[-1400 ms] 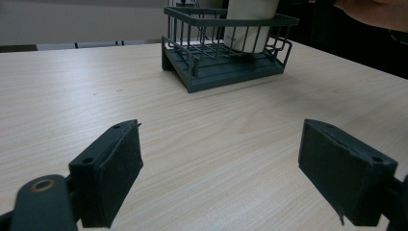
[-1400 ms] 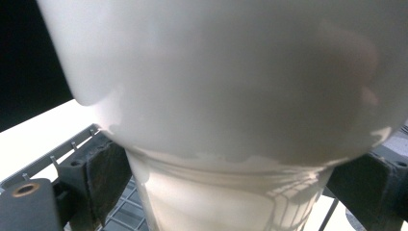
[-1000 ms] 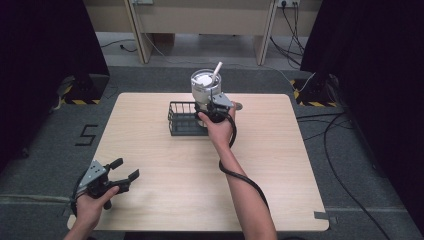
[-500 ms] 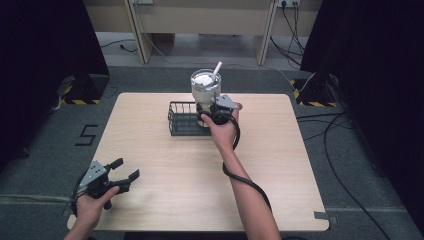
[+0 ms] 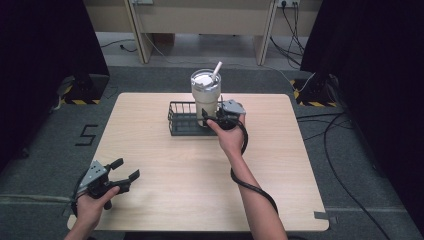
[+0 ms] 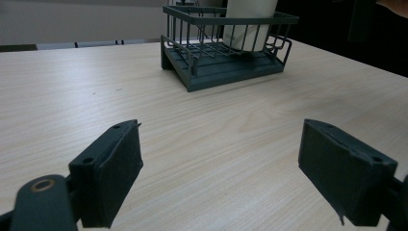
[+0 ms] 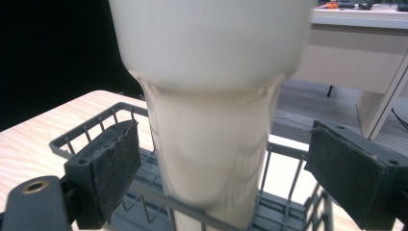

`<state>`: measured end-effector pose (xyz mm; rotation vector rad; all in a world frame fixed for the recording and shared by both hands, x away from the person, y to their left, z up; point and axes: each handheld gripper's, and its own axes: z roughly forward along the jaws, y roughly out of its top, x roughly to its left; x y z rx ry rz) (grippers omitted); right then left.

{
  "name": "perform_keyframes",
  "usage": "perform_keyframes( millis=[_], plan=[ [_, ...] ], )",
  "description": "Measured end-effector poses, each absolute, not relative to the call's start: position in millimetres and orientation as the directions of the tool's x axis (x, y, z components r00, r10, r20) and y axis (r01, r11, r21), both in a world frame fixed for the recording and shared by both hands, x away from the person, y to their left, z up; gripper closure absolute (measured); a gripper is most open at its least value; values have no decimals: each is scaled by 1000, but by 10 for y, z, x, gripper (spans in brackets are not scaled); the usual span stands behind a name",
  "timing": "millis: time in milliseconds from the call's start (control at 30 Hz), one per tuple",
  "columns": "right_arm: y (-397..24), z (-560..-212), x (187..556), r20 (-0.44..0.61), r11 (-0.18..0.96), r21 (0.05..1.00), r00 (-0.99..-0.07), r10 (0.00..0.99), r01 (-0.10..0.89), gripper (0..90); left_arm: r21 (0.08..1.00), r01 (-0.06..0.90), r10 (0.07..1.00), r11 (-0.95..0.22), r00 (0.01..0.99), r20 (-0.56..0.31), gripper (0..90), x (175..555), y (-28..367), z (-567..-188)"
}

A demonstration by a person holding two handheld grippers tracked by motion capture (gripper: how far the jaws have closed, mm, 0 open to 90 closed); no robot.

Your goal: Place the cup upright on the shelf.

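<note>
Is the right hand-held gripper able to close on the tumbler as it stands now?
Probably yes: the right hand-held gripper is open, its pads apart on either side of the tumbler in the wire basket.

The worktop (image 5: pixel 150 130) lies bare and open on its near half and left side, free for passage. At the far middle the wire rack (image 5: pixel 182 120) blocks the way, with the tall tumbler (image 5: pixel 206 95) standing inside its right end, the rack's bars close around its base.
</note>
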<state>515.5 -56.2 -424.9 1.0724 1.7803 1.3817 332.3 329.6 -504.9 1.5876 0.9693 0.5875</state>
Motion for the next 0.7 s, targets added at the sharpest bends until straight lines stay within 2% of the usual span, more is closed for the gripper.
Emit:
perform_keyframes(
  millis=[367,700],
  plan=[
    [-802,-4250,4904,2,120,965,-466,885,234,181,961,275,836,-35,535,-123,145,3318,3298,-5051],
    [-1142,-4338,4512,2,131,958,-461,887,256,202,960,276,837,-37,534,-121,146,3314,3294,-5053]
  ],
)
